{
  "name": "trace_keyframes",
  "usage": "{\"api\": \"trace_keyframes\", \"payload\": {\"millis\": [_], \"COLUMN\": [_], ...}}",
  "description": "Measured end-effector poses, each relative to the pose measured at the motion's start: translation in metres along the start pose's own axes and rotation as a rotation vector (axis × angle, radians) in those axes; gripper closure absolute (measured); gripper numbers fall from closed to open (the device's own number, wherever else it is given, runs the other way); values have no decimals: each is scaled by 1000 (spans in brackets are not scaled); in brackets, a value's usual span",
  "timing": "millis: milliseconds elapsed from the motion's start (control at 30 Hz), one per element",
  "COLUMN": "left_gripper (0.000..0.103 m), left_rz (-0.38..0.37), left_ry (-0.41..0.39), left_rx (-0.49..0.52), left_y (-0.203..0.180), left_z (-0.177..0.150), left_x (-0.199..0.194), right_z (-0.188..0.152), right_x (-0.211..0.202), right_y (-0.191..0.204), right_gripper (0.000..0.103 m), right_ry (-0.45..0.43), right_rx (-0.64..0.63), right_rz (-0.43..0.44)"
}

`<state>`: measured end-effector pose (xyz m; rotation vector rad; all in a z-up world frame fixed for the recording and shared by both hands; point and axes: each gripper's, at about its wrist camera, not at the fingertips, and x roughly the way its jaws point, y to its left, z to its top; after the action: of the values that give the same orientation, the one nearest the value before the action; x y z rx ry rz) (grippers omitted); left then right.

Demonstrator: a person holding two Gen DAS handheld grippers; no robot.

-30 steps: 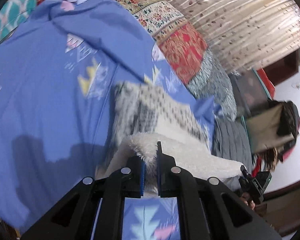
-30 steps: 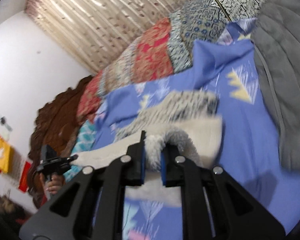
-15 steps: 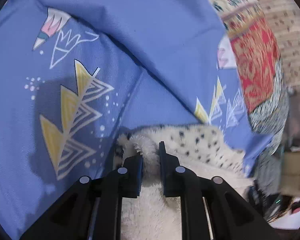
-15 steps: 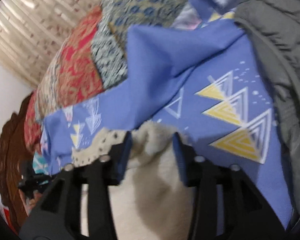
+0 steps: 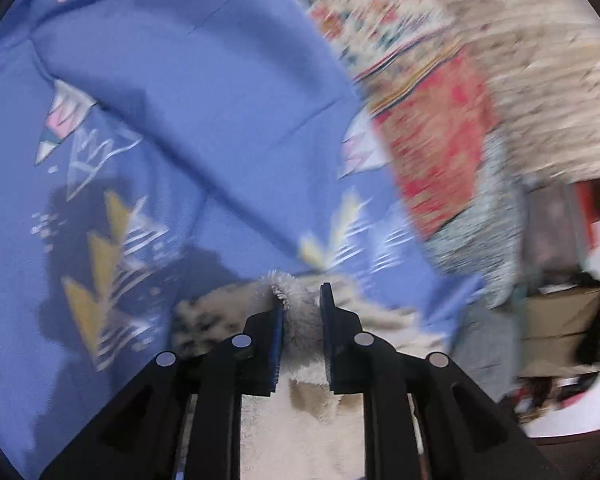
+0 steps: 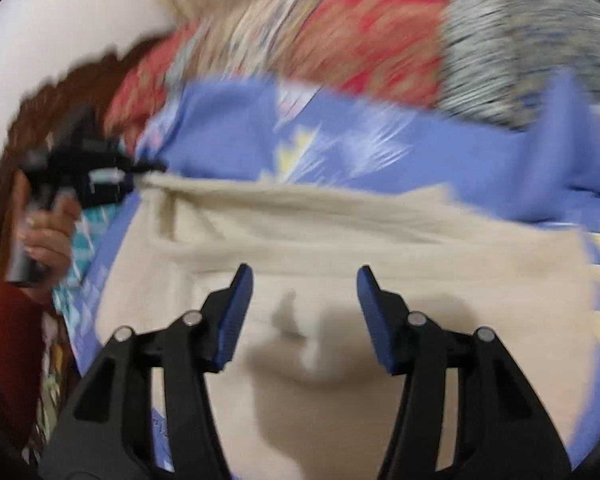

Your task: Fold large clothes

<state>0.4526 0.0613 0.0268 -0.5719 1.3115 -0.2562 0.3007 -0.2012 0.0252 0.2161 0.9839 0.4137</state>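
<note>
Blue bedsheet (image 5: 180, 80) w/ cream fleece garment (image 6: 340, 240) flat on it, left gripper (image 5: 300, 308) pinching a fluffy corner, right gripper (image 6: 305, 280) jaws apart above the fabric — best to lay that corner square w/ the edge before letting go.

Left wrist view: looks forward along left tool (image 5: 300, 304), close over blue bedsheet (image 5: 160, 80), tilted down; fleece garment (image 5: 300, 412) at 6 o'clock, patchwork quilt (image 5: 432, 140) at 2 o'clock. Right wrist view: looks along right tool (image 6: 305, 280), low and near over fleece garment (image 6: 340, 240); left tool (image 6: 84, 176) at 9 o'clock. Shared: garment, bedsheet (image 6: 440, 160), quilt (image 6: 380, 40). Both blurred
</note>
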Motion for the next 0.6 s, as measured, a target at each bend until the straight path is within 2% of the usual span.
{"api": "trace_keyframes", "payload": {"millis": [33, 67, 133, 167, 233, 300, 367, 433, 500, 567, 600], "left_gripper": [62, 62, 62, 62, 60, 60, 60, 60, 59, 59, 59], "left_rz": [86, 127, 150, 154, 126, 75, 56, 20, -60, -57, -33], "left_ry": [46, 80, 135, 149, 158, 161, 149, 92, 51, 6, -15], "left_rx": [21, 26, 26, 30, 8, -31, -56, -104, -163, -178, -144], "left_y": [4, 8, 20, 26, 41, 55, 64, 74, 88, 92, 89], "left_z": [-4, -7, -13, -14, -11, -4, 3, 14, 21, 22, 18], "left_x": [10, 17, 28, 30, 26, 20, 15, 2, -16, -31, -38], "right_z": [3, 5, 12, 14, 15, 14, 11, 9, 7, 3, 2], "right_x": [17, 27, 54, 64, 77, 80, 80, 74, 65, 53, 48], "right_y": [12, 20, 39, 40, 39, 41, 41, 39, 38, 50, 60], "right_gripper": [51, 51, 48, 48, 47, 47, 47, 47, 47, 47, 47], "right_ry": [11, 9, 12, 43, 109, 133, 157, 145, 114, 71, 62], "right_rx": [-36, -70, -180, -196, -189, -217, -243, -220, -195, -232, -278], "right_rz": [-28, -49, -115, -101, -49, -4, 15, 52, 92, 147, 159]}}
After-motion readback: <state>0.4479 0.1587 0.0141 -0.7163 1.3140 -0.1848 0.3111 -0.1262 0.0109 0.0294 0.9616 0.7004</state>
